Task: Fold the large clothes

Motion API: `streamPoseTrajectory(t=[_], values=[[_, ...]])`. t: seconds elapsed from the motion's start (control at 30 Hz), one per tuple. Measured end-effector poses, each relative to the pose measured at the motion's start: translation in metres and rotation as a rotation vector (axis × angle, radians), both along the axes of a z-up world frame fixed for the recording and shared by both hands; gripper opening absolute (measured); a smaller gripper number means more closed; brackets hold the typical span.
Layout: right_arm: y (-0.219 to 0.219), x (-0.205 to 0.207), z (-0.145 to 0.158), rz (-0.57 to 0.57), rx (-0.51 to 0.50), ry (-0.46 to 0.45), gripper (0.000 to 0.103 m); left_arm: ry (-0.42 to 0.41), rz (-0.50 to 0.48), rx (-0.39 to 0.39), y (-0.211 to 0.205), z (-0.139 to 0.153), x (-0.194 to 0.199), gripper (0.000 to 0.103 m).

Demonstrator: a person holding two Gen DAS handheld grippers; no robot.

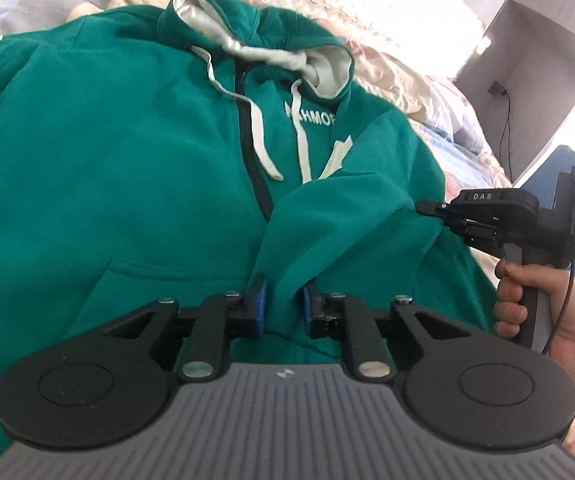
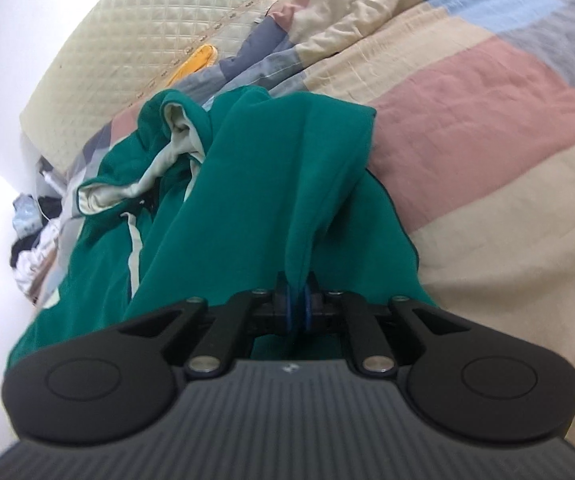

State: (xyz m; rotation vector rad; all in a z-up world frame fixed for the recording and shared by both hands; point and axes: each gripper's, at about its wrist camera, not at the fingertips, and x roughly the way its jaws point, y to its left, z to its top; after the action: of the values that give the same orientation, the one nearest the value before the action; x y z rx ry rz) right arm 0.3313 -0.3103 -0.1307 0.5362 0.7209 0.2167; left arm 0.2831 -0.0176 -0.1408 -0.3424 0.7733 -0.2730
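A green zip hoodie [image 1: 127,152] with a grey-lined hood [image 1: 255,44] and white drawstrings lies front up on the bed. Its right sleeve [image 1: 335,216] is folded in across the chest. My left gripper [image 1: 283,308] is closed on the sleeve's end, blue pads pressing the green cloth. My right gripper [image 1: 427,206] shows in the left wrist view at the hoodie's right edge. In the right wrist view the right gripper [image 2: 297,308] is shut on a fold of the green hoodie [image 2: 267,184], lifted off the quilt.
A patchwork quilt [image 2: 487,128] in pink, beige and blue covers the bed. A cream quilted headboard [image 2: 147,32] stands behind. A grey cabinet [image 1: 543,60] with a cable stands to the right. Loose clothes [image 2: 35,240] lie at the far left.
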Motion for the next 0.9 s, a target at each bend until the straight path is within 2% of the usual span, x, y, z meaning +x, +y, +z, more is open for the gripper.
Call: streamPoseTrajectory(t=[0.07,0.1,0.13,0.2,0.23,0.4,0.5,0.6,0.63,0.7,0.9], values=[[0.002,-0.007,0.008,0.002,-0.019,-0.008,0.017,-0.010,0.011,0.009,0.002,0.005,-0.008,0.042],[0.003,-0.013,0.011,0.002,-0.027,-0.006,0.027,-0.016,0.019,0.010,0.004,0.007,-0.011,0.048],[0.004,-0.018,0.016,0.004,-0.032,-0.004,0.034,-0.024,0.026,0.001,0.005,0.011,-0.016,0.052],[0.008,-0.027,0.025,0.001,-0.058,-0.004,0.060,-0.042,0.027,-0.017,0.008,0.018,-0.027,0.052],[0.011,-0.034,0.031,-0.003,-0.077,-0.007,0.063,-0.051,0.025,-0.015,0.008,0.022,-0.030,0.053],[0.031,-0.069,0.062,0.031,-0.139,-0.087,0.064,-0.070,0.012,0.033,0.002,0.028,-0.041,0.053],[0.047,-0.088,0.075,0.057,-0.176,-0.156,0.064,-0.039,0.015,0.066,-0.002,0.019,-0.039,0.053],[0.068,-0.092,0.077,0.140,-0.247,-0.196,0.060,-0.006,0.024,0.105,-0.004,0.007,-0.036,0.053],[0.074,-0.090,0.074,0.165,-0.261,-0.192,0.055,0.001,0.026,0.118,-0.004,0.003,-0.035,0.053],[0.083,-0.085,0.066,0.207,-0.267,-0.169,0.029,0.008,0.023,0.126,-0.003,-0.004,-0.033,0.054],[0.107,-0.071,0.022,0.320,-0.277,-0.008,0.026,-0.014,0.050,0.102,0.005,0.001,-0.037,0.054]])
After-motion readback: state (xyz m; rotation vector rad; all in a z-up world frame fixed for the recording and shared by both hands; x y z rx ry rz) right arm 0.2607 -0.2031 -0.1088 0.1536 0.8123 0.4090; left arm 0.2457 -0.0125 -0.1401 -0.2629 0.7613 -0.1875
